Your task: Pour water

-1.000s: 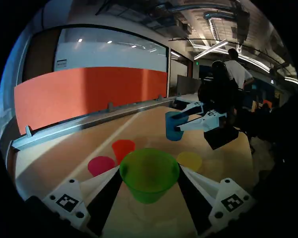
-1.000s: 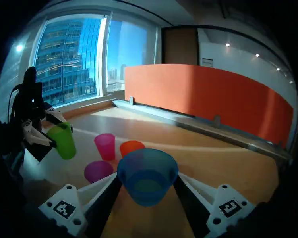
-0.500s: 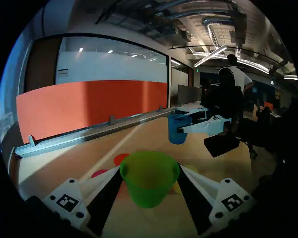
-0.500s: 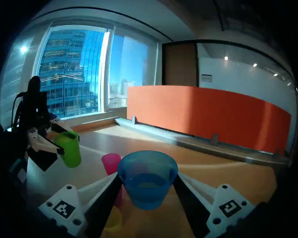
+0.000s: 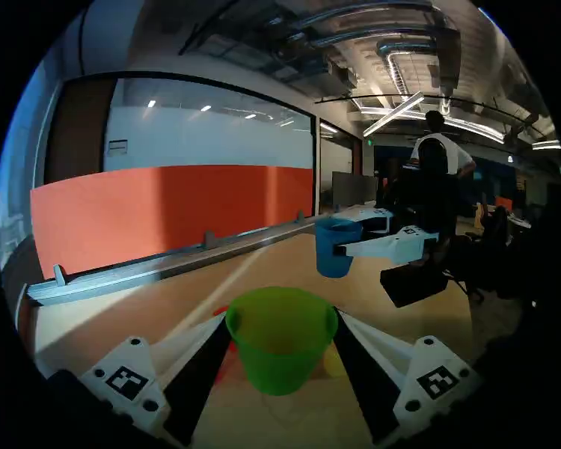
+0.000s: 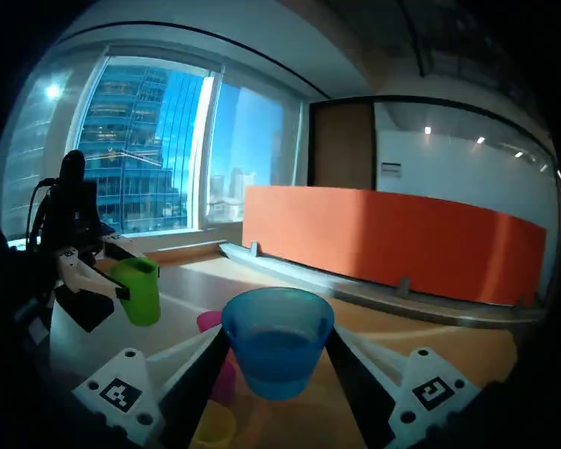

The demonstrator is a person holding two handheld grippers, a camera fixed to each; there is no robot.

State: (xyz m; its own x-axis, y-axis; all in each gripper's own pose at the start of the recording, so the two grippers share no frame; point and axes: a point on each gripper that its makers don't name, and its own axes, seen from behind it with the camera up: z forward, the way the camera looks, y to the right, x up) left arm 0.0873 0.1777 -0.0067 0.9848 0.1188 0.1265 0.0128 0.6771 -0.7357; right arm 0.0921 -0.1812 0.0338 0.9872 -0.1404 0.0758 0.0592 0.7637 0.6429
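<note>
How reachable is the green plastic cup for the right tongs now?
Probably yes: open air separates the right tongs' blue plastic cup from the green plastic cup in the left tongs.

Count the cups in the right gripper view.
4: blue cup in right gripper, green cup in left gripper, pink cup and yellow cup below; more may be hidden.
</note>
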